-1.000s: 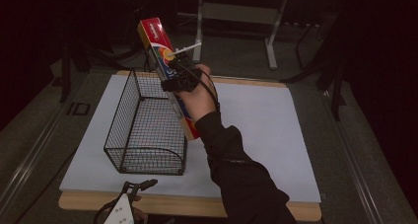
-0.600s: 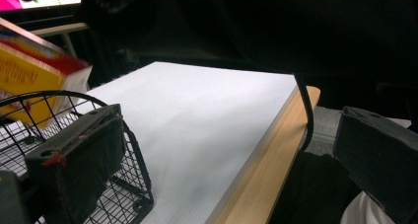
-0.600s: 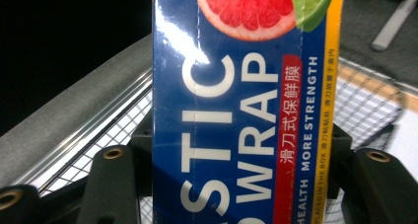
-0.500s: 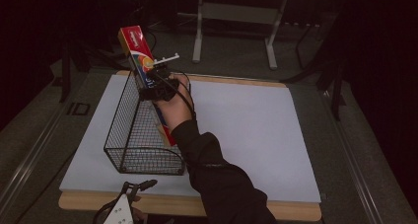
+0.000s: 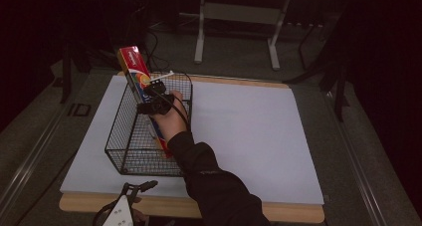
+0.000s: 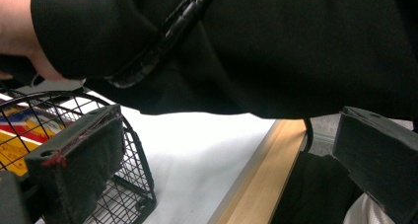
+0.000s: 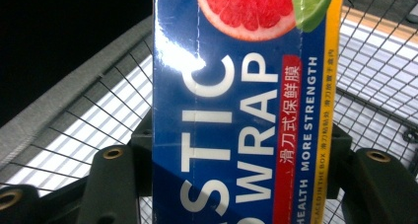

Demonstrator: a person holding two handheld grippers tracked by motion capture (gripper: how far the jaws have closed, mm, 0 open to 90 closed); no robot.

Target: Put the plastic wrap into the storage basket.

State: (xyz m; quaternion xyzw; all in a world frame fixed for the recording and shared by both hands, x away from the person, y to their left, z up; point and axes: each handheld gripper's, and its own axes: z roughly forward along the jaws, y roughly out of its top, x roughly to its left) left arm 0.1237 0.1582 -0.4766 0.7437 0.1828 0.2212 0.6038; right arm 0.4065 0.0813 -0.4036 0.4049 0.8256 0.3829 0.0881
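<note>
A long blue and red plastic wrap box (image 5: 133, 62) is held tilted by my right gripper (image 5: 155, 95), which is shut on its middle. The box's lower end is inside the black wire basket (image 5: 124, 136) and its upper end sticks out over the far rim. In the right gripper view the box (image 7: 241, 100) sits between the two jaws of the right gripper (image 7: 244, 157), with basket wire (image 7: 98, 120) behind. My left gripper (image 5: 132, 196) rests at the table's front edge, left of the right forearm. In its own view the left gripper (image 6: 231, 160) is open with nothing between its jaws, and a basket corner (image 6: 135, 184) stands at the left.
A white sheet (image 5: 259, 131) covers the table, with a wooden front edge (image 5: 293, 211). The dark sleeve (image 6: 276, 46) of the right arm crosses above the left gripper. A metal frame (image 5: 239, 12) stands on the floor beyond the table.
The right hand has moved left and down with the box, bringing its lower end into the basket. The left gripper has stayed where it was.
</note>
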